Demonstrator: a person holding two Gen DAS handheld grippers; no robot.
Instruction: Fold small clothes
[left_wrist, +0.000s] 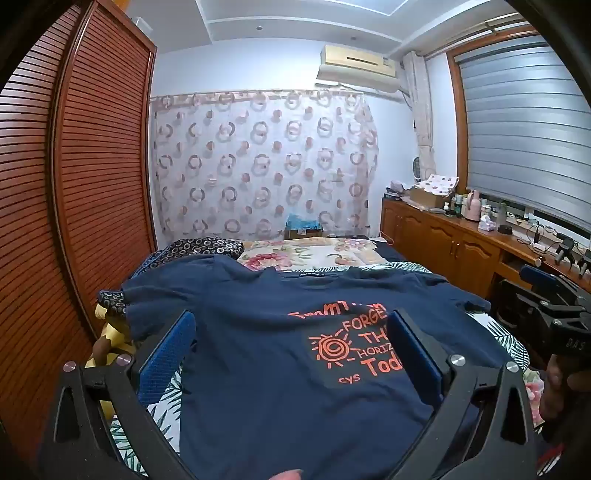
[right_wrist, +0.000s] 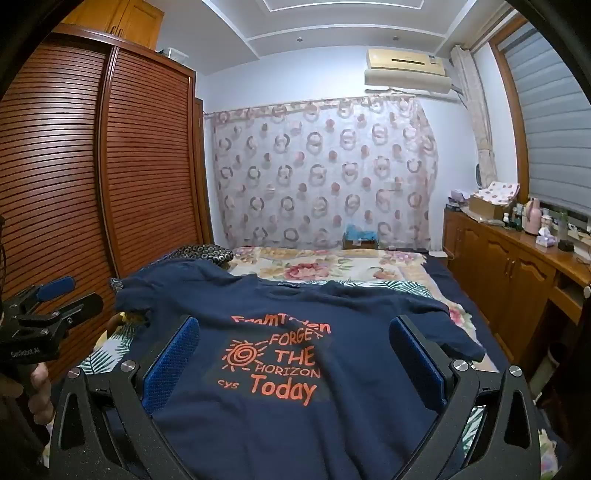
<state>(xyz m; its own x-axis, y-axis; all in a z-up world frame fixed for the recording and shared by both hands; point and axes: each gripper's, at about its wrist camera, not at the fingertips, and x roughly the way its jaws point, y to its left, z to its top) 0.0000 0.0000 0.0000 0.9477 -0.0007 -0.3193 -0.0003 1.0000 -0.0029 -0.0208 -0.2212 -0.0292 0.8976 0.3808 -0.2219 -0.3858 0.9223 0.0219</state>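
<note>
Navy cotton T-shirt with orange print flat on floral bedspread, unfolded. Left gripper and right gripper jaws apart, empty. Next, probably: grab sleeve edges.

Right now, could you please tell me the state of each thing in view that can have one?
Navy T-shirt: spread flat on the bed, print up, unfolded.
Left gripper: open, holding nothing.
Right gripper: open, holding nothing.
Wardrobe doors: shut.
Window blind: lowered.
</note>
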